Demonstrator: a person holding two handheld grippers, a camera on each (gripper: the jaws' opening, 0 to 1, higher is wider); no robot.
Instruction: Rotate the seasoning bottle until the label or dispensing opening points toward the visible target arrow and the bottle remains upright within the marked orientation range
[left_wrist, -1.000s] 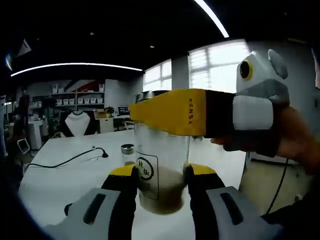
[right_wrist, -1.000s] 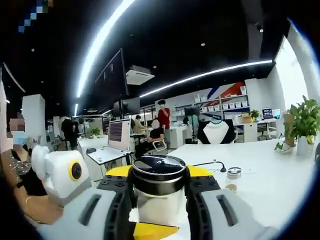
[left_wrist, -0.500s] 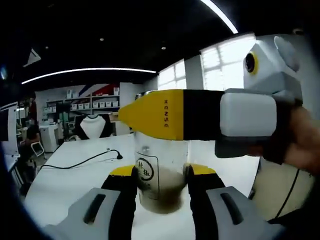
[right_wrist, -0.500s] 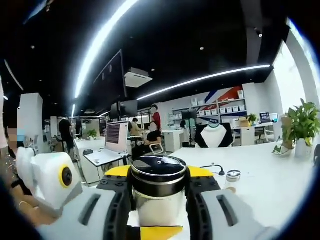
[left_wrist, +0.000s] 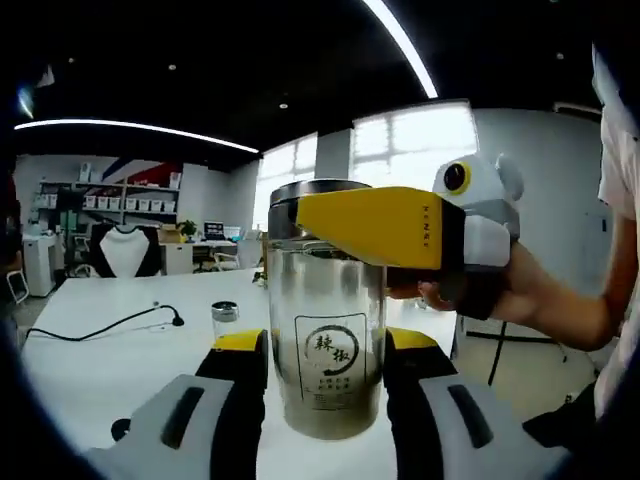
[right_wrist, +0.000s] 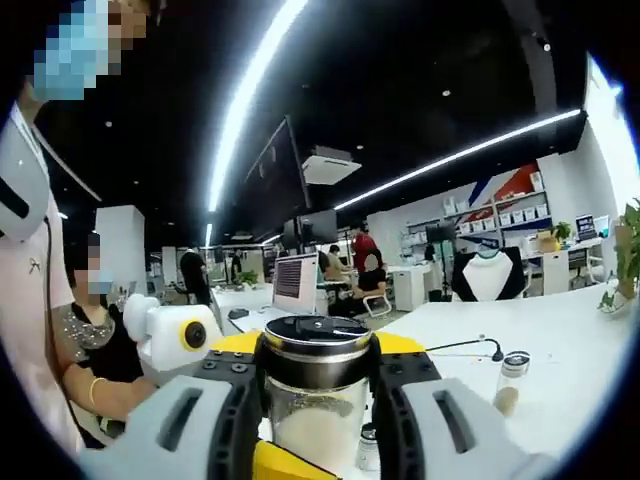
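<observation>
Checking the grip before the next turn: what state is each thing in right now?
Seasoning bottle: upright, lid on, label facing the left gripper view.
Left gripper: shut on the bottle's lower body.
Right gripper: shut on the bottle near its lid.
Small jar: upright on the table, capped.

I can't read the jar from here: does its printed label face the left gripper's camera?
Yes: in the left gripper view the seasoning bottle shows its black printed label front-on.

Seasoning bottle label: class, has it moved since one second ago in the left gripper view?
Yes. Against the left gripper's jaws, the label has shifted right, from near the left-hand jaw to midway between them.
</observation>
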